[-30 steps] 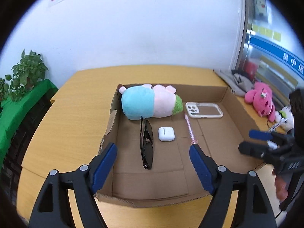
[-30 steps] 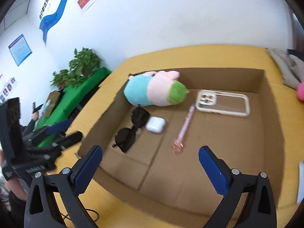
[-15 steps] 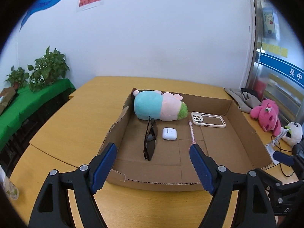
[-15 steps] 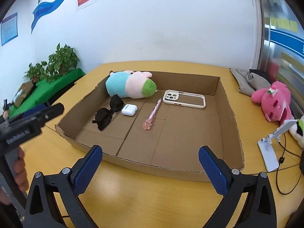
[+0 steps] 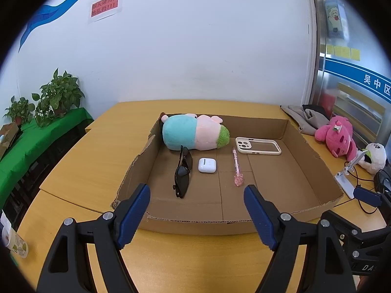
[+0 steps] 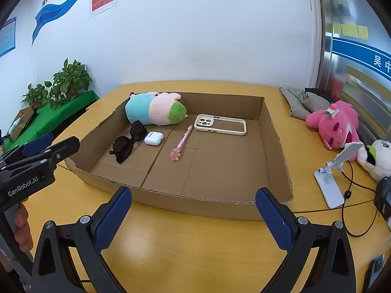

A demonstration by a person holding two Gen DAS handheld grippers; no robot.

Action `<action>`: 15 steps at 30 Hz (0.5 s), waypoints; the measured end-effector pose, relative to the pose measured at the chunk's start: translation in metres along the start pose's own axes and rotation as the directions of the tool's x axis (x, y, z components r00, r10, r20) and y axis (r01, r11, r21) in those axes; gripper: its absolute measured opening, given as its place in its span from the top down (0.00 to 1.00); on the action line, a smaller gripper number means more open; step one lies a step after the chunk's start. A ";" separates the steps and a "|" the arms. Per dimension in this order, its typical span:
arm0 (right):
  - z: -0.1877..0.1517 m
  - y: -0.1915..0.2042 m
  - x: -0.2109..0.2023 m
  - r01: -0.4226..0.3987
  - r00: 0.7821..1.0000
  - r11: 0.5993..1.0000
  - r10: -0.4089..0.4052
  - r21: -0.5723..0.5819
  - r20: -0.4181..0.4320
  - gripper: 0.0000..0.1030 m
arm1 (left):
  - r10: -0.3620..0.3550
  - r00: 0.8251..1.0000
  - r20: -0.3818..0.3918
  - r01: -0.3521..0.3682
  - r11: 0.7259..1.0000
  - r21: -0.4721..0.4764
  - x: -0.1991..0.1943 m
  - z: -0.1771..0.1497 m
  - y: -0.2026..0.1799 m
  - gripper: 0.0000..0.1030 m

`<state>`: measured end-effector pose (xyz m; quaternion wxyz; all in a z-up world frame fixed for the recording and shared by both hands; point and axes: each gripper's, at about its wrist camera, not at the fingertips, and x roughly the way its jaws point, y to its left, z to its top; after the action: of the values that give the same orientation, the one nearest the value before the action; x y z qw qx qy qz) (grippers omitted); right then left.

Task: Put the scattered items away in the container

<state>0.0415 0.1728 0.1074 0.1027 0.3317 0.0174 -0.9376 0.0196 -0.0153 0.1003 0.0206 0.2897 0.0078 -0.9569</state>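
Observation:
A shallow cardboard box (image 5: pixel 315 157) (image 6: pixel 276 146) lies on the wooden table. Inside it are a blue, pink and green plush (image 5: pixel 194 132) (image 6: pixel 154 108), black sunglasses (image 5: pixel 182 173) (image 6: pixel 128 141), a white earbud case (image 5: pixel 207 165) (image 6: pixel 153 138), a pink pen (image 5: pixel 237 168) (image 6: pixel 181 144) and a cream phone case (image 5: pixel 257 145) (image 6: pixel 220 127). My left gripper (image 5: pixel 196 216) is open and empty, held before the box's near wall. My right gripper (image 6: pixel 193 219) is open and empty, also short of the near wall.
A pink plush (image 6: pixel 336 124) (image 5: pixel 336 135), a white plush (image 6: pixel 377 158), a white phone stand (image 6: pixel 334 171) with a black cable, and grey cloth (image 6: pixel 303 100) lie right of the box. Potted plants (image 5: pixel 56 97) stand on a green-covered bench at left.
Both grippers have drawn back and up from over the box to in front of its near wall. They stay open and empty. The items in the box have not moved.

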 end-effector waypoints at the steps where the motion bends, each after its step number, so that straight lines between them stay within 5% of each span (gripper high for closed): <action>1: -0.001 -0.001 -0.001 0.002 1.000 1.000 -0.002 0.000 0.000 0.00 | 0.001 1.000 -0.002 -0.001 1.000 0.006 0.000 0.000 -0.001 0.23; 15: -0.004 0.000 0.001 0.015 1.000 1.000 -0.015 -0.004 -0.006 0.00 | -0.007 0.999 -0.032 0.009 0.999 0.044 0.004 -0.010 -0.012 0.23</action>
<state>0.0430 0.1732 0.1037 0.0961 0.3341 0.0220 -0.9374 0.0212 -0.0027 0.0899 0.0103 0.3051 -0.0117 -0.9522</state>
